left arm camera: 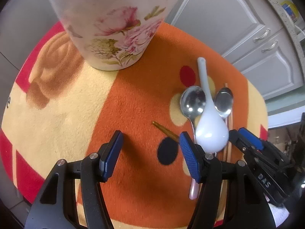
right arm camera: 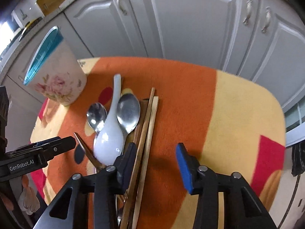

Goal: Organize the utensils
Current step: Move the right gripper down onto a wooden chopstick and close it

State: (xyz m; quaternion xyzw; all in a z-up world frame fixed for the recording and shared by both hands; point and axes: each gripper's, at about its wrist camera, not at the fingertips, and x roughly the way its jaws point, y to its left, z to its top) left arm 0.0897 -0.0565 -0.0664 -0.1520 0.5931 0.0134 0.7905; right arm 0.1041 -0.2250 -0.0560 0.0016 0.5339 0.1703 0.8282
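Left gripper (left arm camera: 150, 148): jaws spread wide, nothing between the blue pads; it hovers over the orange part of the cloth, just left of the utensil pile.
Right gripper (right arm camera: 156, 158): jaws wide apart, holding nothing; its left finger (right arm camera: 127, 158) sits right beside the chopsticks, though I cannot tell whether it touches them.
White ceramic spoon (right arm camera: 109, 131): lies on top of the pile, bowl toward the cameras, handle pointing to the table's far edge.
Metal spoons: one (right arm camera: 96, 116) left of the ceramic spoon, one (right arm camera: 128, 112) right of it, both bowls up and partly under it.
Wooden chopsticks (right arm camera: 147, 126): lie side by side at the right of the pile, running from far to near.
Thin brown stick (left arm camera: 164, 130): lies slanted on the cloth between the left gripper's pads and the spoons.
Floral container (left arm camera: 114, 24): upright, teal-rimmed, at the table's far left corner, well apart from the pile.
Table cloth (right arm camera: 228, 114): orange, yellow and red, covering the table.
Cabinets (right arm camera: 190, 19): grey doors beyond the far edge.
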